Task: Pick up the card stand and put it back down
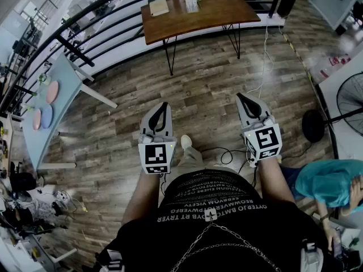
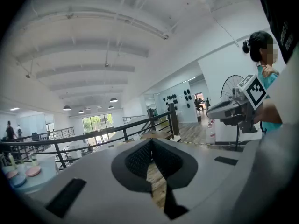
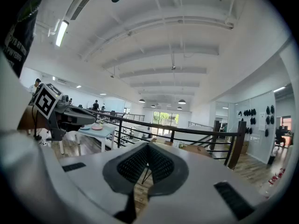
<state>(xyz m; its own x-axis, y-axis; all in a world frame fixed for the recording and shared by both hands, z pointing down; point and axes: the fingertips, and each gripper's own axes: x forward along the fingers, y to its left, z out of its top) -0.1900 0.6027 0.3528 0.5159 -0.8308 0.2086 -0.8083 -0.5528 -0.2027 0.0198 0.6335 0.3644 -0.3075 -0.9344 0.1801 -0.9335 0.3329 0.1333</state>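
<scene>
A brown wooden table [image 1: 227, 13] stands far ahead by the railing. On it sit a small white upright item [image 1: 191, 4], which may be the card stand, and a tan book-like thing [image 1: 159, 7]. My left gripper [image 1: 163, 105] and right gripper [image 1: 242, 97] hang side by side over the wood floor, well short of that table. In the left gripper view the left gripper [image 2: 151, 144] has its jaws pressed together with nothing in them. The right gripper [image 3: 147, 148] looks the same in its own view, shut and empty.
A black railing [image 1: 85, 21] runs behind the wooden table. A pale blue table [image 1: 57, 109] with coloured plates stands at the left. A standing fan [image 1: 350, 101] and a seated person in teal [image 1: 329, 180] are at the right. A cable [image 1: 266, 55] trails over the floor.
</scene>
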